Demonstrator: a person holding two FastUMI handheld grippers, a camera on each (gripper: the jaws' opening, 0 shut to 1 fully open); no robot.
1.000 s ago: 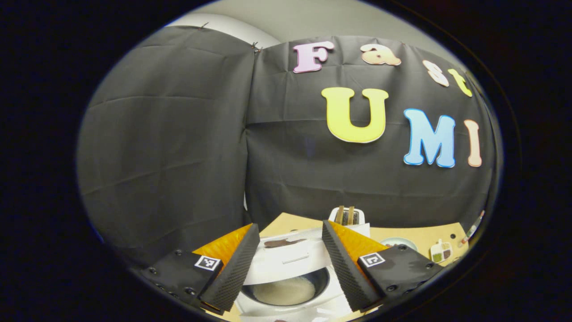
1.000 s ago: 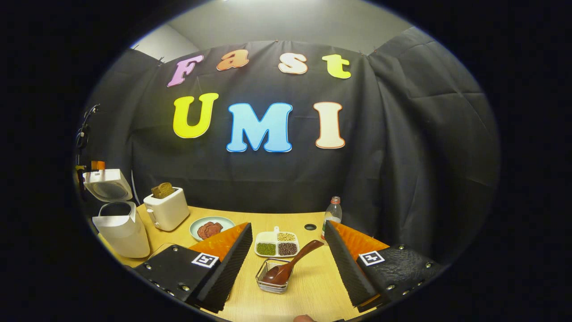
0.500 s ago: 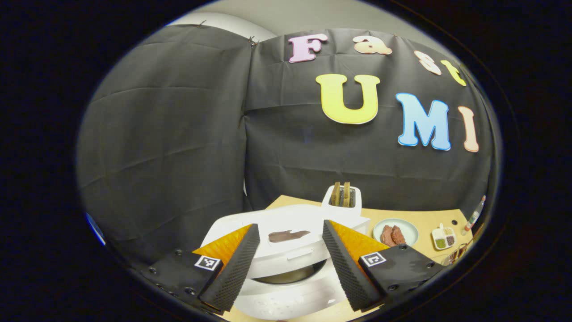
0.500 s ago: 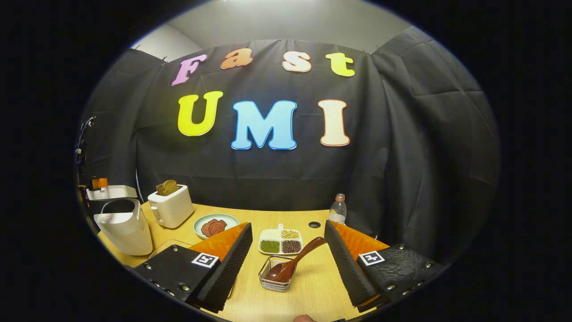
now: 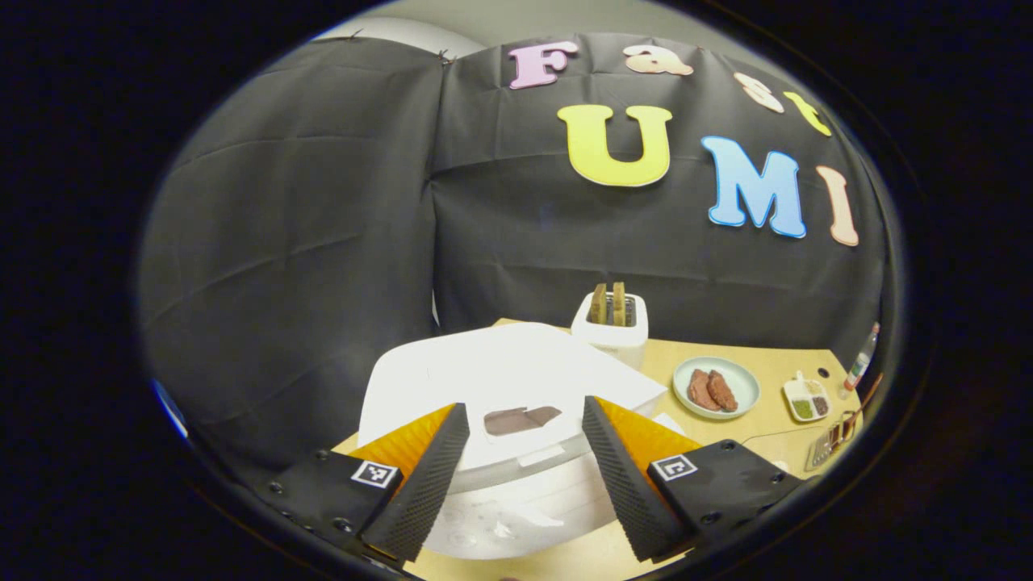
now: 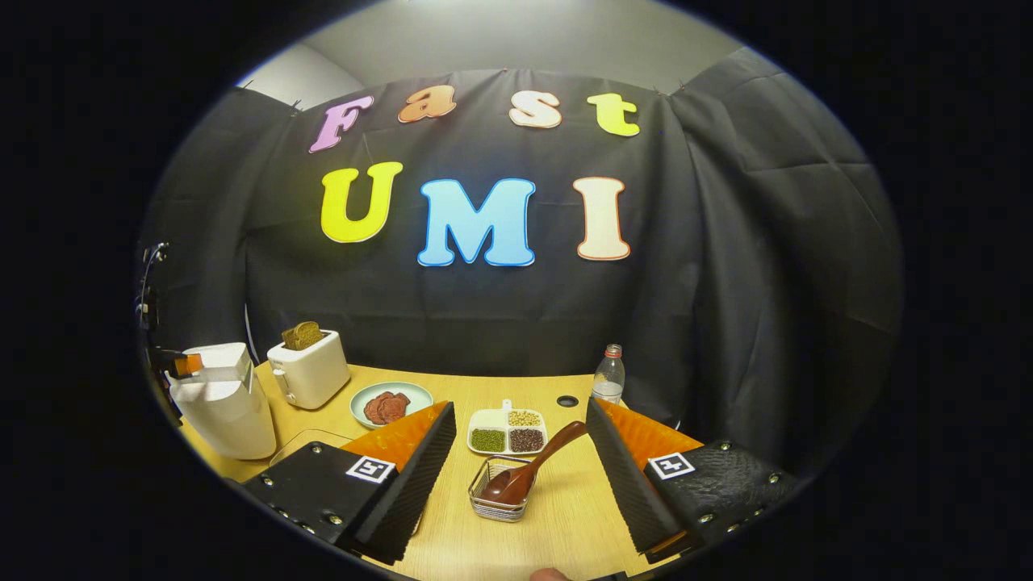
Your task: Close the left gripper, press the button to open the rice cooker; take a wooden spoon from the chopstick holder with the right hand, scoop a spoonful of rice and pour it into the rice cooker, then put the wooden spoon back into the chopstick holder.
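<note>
The white rice cooker [image 5: 500,375] sits just below and ahead of my left gripper [image 5: 523,406], its lid down on the body. That gripper is open, its fingers spread over the lid's front edge with nothing between them. In the right gripper view the cooker [image 6: 224,403] stands at the far left of the table, with the left gripper [image 6: 187,365] at its top. A brown wooden spoon [image 6: 533,466] leans in the wire chopstick holder [image 6: 496,502], bowl end down. My right gripper [image 6: 520,405] is open, above and short of the holder.
On the wooden table [image 6: 565,516] stand a white toaster [image 6: 311,371] with bread, a plate of meat [image 6: 391,403], a divided dish of beans and grains [image 6: 508,432] and a small bottle [image 6: 607,378]. The black cloth wall closes the back and sides.
The rice cooker's lid has come down from upright to shut, hiding the pot and rice inside. The left gripper's view has tilted down over it. The right gripper barely moved.
</note>
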